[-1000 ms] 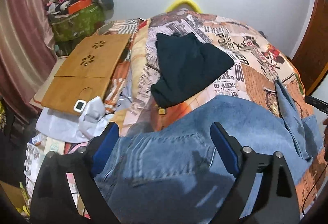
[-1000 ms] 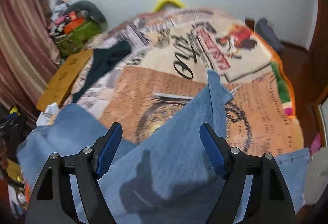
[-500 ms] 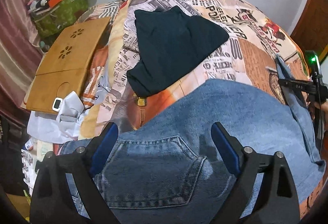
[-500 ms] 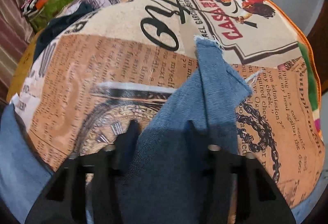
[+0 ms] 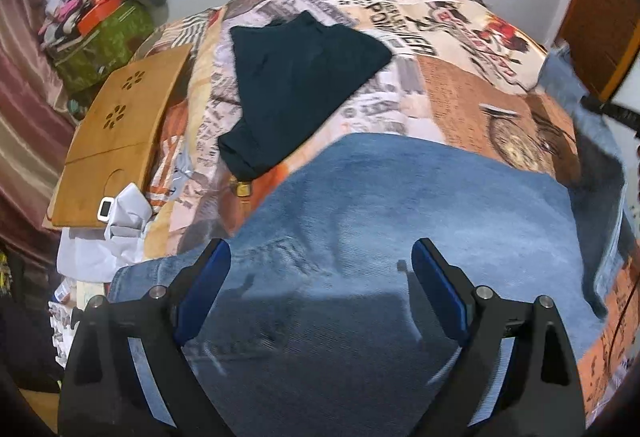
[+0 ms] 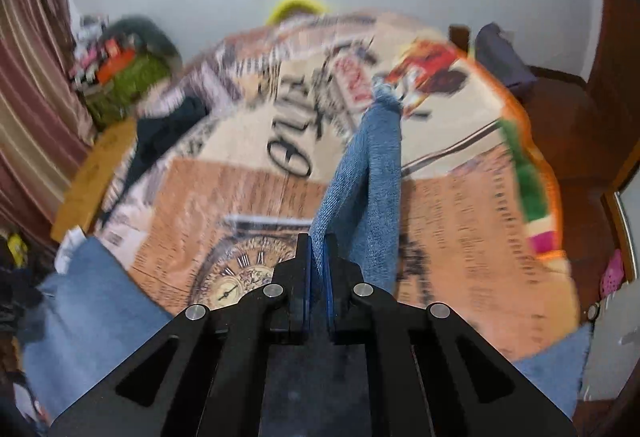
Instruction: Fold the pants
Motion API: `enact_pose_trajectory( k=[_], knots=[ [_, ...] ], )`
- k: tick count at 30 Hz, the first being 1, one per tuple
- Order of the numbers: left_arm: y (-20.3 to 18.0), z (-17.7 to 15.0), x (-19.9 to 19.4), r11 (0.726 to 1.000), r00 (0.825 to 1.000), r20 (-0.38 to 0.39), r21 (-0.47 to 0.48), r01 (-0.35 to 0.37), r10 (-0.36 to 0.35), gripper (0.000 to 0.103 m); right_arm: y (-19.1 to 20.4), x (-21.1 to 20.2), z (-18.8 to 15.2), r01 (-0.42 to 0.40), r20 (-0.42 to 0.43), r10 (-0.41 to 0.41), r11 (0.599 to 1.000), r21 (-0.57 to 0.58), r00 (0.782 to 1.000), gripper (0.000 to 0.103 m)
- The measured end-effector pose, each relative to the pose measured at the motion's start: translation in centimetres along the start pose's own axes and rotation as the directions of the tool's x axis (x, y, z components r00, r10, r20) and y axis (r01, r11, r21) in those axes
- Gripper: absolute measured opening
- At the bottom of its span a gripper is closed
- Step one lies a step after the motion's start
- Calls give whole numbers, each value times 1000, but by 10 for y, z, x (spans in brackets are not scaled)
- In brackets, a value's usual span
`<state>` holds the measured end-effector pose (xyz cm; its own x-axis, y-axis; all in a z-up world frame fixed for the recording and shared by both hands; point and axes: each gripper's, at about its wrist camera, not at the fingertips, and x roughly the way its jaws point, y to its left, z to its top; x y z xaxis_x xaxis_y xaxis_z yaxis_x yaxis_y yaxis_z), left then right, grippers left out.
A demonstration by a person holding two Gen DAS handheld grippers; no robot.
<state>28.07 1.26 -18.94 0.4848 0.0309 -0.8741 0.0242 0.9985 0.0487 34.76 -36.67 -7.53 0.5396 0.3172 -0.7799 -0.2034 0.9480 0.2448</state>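
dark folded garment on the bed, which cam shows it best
Left wrist view: the dark garment lies whole and sharp on the bedspread. The right wrist view shows only a blurred sliver of it at the left.

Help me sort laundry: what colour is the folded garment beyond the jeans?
Very dark, near-black garment, clearest in the left wrist view.

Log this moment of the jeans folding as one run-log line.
task: fold pants | right gripper: shut on jeans leg | left gripper: open over jeans seat | surface: printed blanket
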Motion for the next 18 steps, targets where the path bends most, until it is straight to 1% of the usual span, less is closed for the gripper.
enact_pose_trajectory(
  k=[2,5,7,8,9,10,13,14,15,16,17,18],
  knots=[
    [-12,-3,-4,1000,1000,-1,14,13,-13,92,-8,-21,0,1,34,-1,1000,5,999,5],
    [-33,-9,-7,999,999,-7,36,35,-35,92,-20,-56,-14,17,72,-17,1000,-1,997,5],
    [-45,-13,-8,998,999,-8,56,41,-41,92,-28,-65,-23,30,65,-30,1000,-2,997,5],
    [-52,-15,-8,997,999,-9,67,43,-42,92,-37,-73,-35,33,37,-33,999,3,999,5],
    [-56,-17,-8,996,999,-12,72,44,-44,92,-42,-69,-39,39,11,-39,999,11,999,7],
    [-61,-20,-7,996,999,-18,78,50,-49,92,-51,-71,-52,50,-29,-49,998,27,998,7],
    [-71,-26,-3,995,997,-38,82,63,-60,92,-68,-69,-79,53,-115,-44,996,72,992,9],
    [-74,-29,-2,995,997,-43,83,63,-59,92,-74,-67,-90,53,-148,-38,994,95,988,10],
    [-78,-32,0,995,998,-41,87,51,-47,93,-75,-67,-96,56,-161,-38,993,105,986,11],
    [-80,-34,-1,995,999,-34,88,43,-40,93,-76,-66,-102,77,-173,-59,992,104,983,14],
    [-81,-36,-1,995,999,-26,89,37,-34,94,-76,-69,-105,135,-168,-119,987,87,979,15],
    [-81,-37,-2,996,999,-24,88,34,-32,94,-78,-76,-108,173,-159,-160,982,72,974,16]
  ],
)
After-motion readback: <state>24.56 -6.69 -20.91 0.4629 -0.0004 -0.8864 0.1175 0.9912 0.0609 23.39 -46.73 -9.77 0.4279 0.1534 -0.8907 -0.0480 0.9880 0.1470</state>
